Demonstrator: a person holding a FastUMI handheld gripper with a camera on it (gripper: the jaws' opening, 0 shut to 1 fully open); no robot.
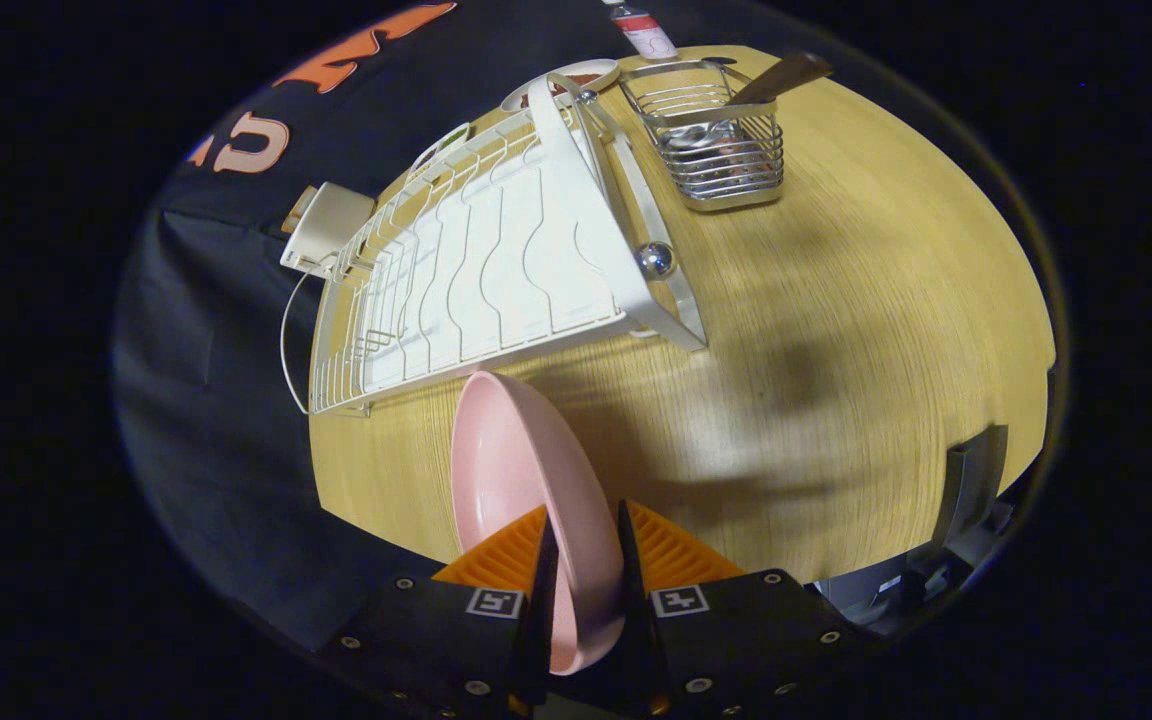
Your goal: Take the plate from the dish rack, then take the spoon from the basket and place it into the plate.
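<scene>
Gripper (586, 560): both orange fingers pinch the plate's rim from either side.
Plate (516, 470): pink, held on edge, out of the rack, just short of its near edge.
Rack (496, 270): white, beyond the fingers, near the table's far-left edge.
Basket (721, 140): wire, beside the rack's far end.
Spoon (781, 78): handle sticks out of the basket.
Table (836, 350): wide bare wood right of the rack.

Warm overhead light on the table (886, 300), soft shadows, strong fisheye bending, slight blur at the edges.
</scene>
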